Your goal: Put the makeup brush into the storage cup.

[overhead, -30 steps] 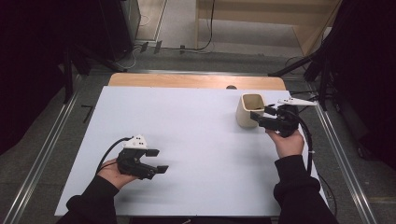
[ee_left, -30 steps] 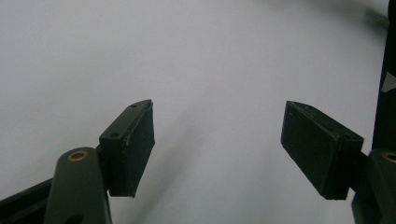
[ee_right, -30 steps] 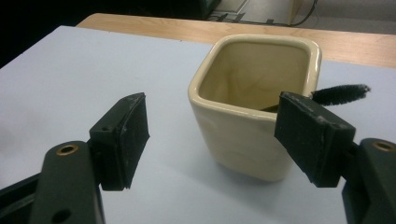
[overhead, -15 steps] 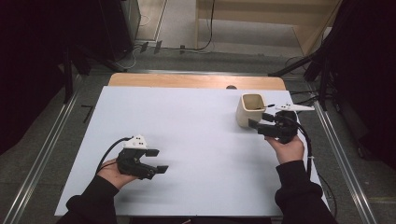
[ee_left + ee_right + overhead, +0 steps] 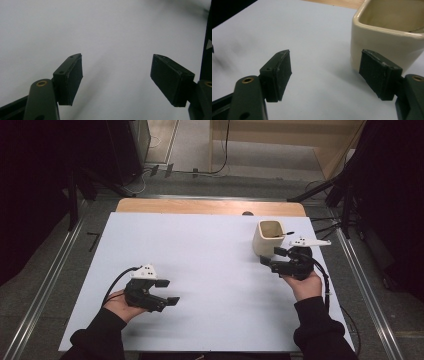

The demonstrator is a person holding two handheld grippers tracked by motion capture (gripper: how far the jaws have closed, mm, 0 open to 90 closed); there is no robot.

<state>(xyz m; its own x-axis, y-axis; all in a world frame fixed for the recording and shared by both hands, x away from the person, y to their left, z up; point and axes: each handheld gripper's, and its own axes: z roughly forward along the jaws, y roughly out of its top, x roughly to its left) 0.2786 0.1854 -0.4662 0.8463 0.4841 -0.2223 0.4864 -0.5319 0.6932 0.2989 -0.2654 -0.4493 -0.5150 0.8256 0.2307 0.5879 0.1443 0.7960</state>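
On white table (image 5: pixel 210 270): cream cup (image 5: pixel 269 237) beside right gripper (image 5: pixel 272 260), left gripper (image 5: pixel 167 292); both gape empty.

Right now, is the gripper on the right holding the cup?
No, the right gripper has its jaws open on bare table, with the cup beside one jaw.

The high view looks forward and down from above the person's side onto the whole bench (image 5: pixel 210 250). Each tool's camera sits low, close behind its own jaws. The right tool view shares the cream cup (image 5: pixel 392 32) (image 5: pixel 268 237) at two o'clock; the left probably faces bare bench.
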